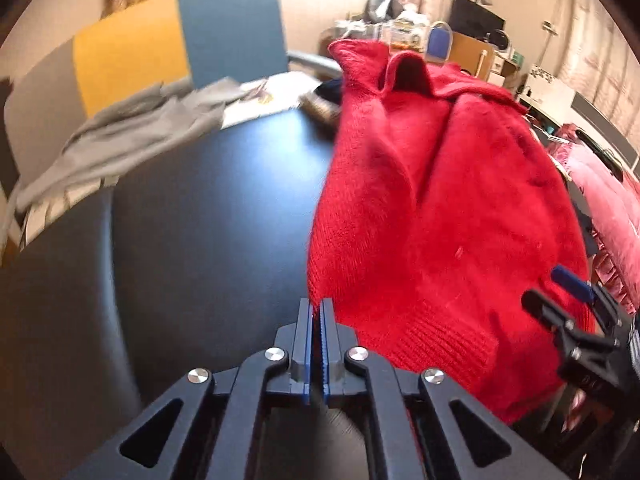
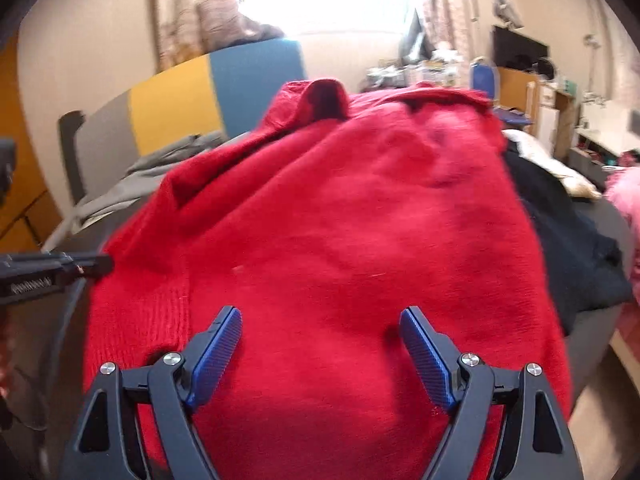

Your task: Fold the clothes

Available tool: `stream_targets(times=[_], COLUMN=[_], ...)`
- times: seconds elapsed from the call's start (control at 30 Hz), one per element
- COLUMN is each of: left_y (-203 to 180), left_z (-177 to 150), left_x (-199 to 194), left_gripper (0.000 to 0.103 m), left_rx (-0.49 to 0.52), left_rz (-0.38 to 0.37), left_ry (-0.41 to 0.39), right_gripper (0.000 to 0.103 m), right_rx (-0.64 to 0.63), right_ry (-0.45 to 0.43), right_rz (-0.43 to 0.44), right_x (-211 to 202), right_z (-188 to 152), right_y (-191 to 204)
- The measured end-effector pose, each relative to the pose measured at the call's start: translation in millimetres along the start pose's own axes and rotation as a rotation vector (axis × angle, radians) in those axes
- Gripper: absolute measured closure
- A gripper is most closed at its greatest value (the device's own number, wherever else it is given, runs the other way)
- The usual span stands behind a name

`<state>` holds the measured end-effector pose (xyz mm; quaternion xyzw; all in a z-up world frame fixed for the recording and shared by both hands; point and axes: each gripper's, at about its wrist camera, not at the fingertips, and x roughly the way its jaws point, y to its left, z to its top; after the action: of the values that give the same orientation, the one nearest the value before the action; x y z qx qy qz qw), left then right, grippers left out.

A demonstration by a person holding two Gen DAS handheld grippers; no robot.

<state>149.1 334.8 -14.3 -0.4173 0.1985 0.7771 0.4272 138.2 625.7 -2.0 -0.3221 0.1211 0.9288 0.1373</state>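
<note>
The left hand-held gripper (image 1: 316, 312) is pressed together, seemingly empty; the right hand-held gripper (image 2: 320, 332) is spread over the fuzzy red knitted sweater (image 2: 320, 240). The sweater could slide off the dark desk (image 1: 200, 200) if pulled.

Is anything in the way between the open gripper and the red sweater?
No. The right gripper hangs open right over the red sweater, with nothing visible between them.

red knit sweater (image 2: 340, 240) | lay rumpled, partly folded, ribbed hem nearest | on dark bench (image 1: 208, 208)
</note>
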Motion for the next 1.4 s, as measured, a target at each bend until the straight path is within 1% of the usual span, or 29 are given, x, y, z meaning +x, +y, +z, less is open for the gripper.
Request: stream_targets(times=[0.1,0.17,0.2,0.27,0.3,0.37,0.4,0.43,0.47,0.5,0.53,0.57,0.63,0.7,0.77,0.8,0.9,1.0,1.03,1.07,1.13,1.2,1.23,1.27,1.3,1.33,1.37,1.4], left_y=[4,8,16,22,22,22,26,30,34,38,42,46,53,71,78,77,67,55,51,43,29,16,12,9,7,4,1,0], left_z=[-19,-32,-46,-64,-68,-71,-70,-70,-70,-69,-69,-69,-68,-72,-64,-60,-43,-26,-23,-17,-9,-1,2,6,9,11,12,13], left_x=[-3,-5,-11,-24,-29,-37,-41,-45,-49,-53,-57,-61,-69,-83,-88,-88,-82,-73,-69,-60,-45,-26,-17,-9,0,7,13,17], left_gripper=[0.103,0.103,0.103,0.103,0.103,0.103,0.103,0.101,0.1,0.099,0.097,0.093,0.09,0.088,0.082,0.082,0.078,0.069,0.059,0.045,0.032,0.032,0.032,0.032,0.032,0.032,0.032,0.032], left_rx=[-0.021,-0.047,-0.06,-0.074,-0.082,-0.105,-0.121,-0.138,-0.154,-0.17,-0.187,-0.203,-0.236,-0.267,-0.269,-0.252,-0.18,-0.128,-0.1,-0.071,-0.033,-0.031,-0.034,-0.041,-0.048,-0.045,-0.036,-0.027], left_rz=[0.015,0.021,0.021,-0.017,-0.028,-0.032,-0.034,-0.036,-0.037,-0.039,-0.041,-0.043,-0.046,-0.05,-0.063,-0.069,-0.095,-0.153,-0.169,-0.175,-0.173,-0.179,-0.172,-0.156,-0.14,-0.124,-0.109,-0.095], left_ry=[0.02,0.036,0.045,0.029,0.017,-0.004,-0.01,-0.016,-0.023,-0.029,-0.035,-0.042,-0.054,-0.075,-0.09,-0.088,-0.068,-0.021,0.003,0.03,0.071,0.104,0.117,0.129,0.14,0.149,0.156,0.156], right_gripper=[0.021,0.021,0.021,0.021,0.021,0.021,0.021,0.027,0.031,0.042,0.076,0.086,0.088,0.09,0.092,0.092,0.092,0.092,0.092,0.092,0.092,0.089,0.084,0.081,0.08,0.077,0.069,0.067], right_rx=[0.004,0.031,0.037,0.032,0.02,-0.01,-0.023,-0.029,-0.047,-0.099,-0.152,-0.191,-0.224,-0.276,-0.281,-0.287,-0.35,-0.417,-0.432,-0.452,-0.496,-0.54,-0.559,-0.571,-0.564,-0.545,-0.523,-0.49], right_ry=[0.047,0.054,0.05,0.052,0.057,0.092,0.144,0.202,0.229,0.216,0.203,0.193,0.183,0.158,0.159,0.159,0.15,0.152,0.152,0.15,0.142,0.138,0.134,0.129,0.124,0.122,0.12,0.117], right_rz=[0.042,0.104,0.141,0.212,0.227,0.208,0.212,0.224,0.23,0.225,0.221,0.225,0.26,0.276,0.332,0.361,0.414,0.464,0.474,0.483,0.495,0.501,0.49,0.481,0.48,0.488,0.491,0.485], right_x=[9,10,9,11,16,33,47,60,67,66,66,64,53,38,27,21,5,-10,-13,-17,-25,-30,-32,-34,-38,-41,-44,-46], right_z=[2,7,11,21,26,31,31,29,26,26,25,24,18,6,-4,-10,-25,-42,-46,-51,-58,-61,-60,-58,-55,-49,-43,-35], right_y=[12,15,18,28,37,55,65,75,84,95,105,115,130,142,149,152,168,182,184,185,186,183,180,176,169,158,145,129])
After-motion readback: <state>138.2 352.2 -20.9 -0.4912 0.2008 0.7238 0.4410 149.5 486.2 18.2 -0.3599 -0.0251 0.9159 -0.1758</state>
